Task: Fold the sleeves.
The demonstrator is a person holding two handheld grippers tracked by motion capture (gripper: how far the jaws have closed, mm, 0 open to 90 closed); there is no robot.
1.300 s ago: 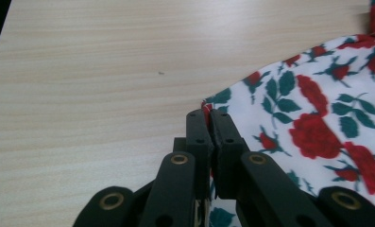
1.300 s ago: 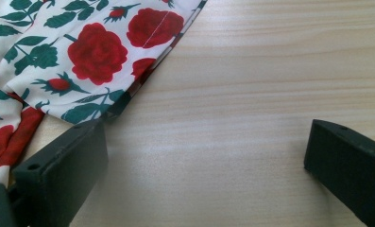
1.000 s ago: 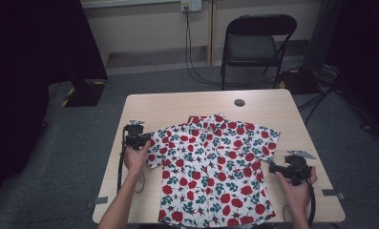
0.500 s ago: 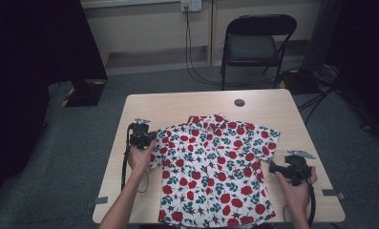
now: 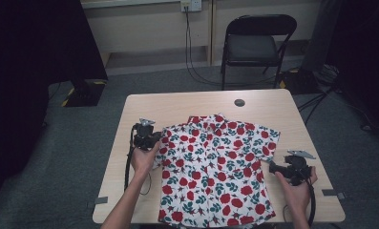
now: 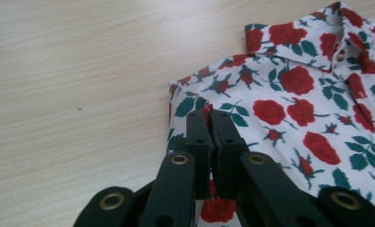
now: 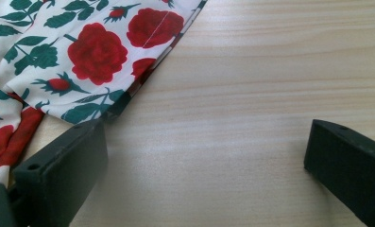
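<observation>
Jaws, left gripper (image 6: 208,118): pressing together, pinching the folded-in left sleeve of the shirt (image 5: 215,167), tips lying over the rose print.
Jaws, right gripper (image 5: 278,168): standing spread wide over bare wood, gripping nothing, just beside the shirt's right edge.
Shirt: lying flat, front up, on the surface (image 5: 177,107), collar pointing away, hem reaching the near edge.
Black disc (image 5: 239,102): sitting beyond the collar, well apart.

shirt (image 5: 215,171): thin printed cloth, matt. table (image 5: 187,102): pale wood grain, smooth, faint sheen. left gripper (image 6: 209,124): matt black plastic, brass-coloured rivets.
</observation>
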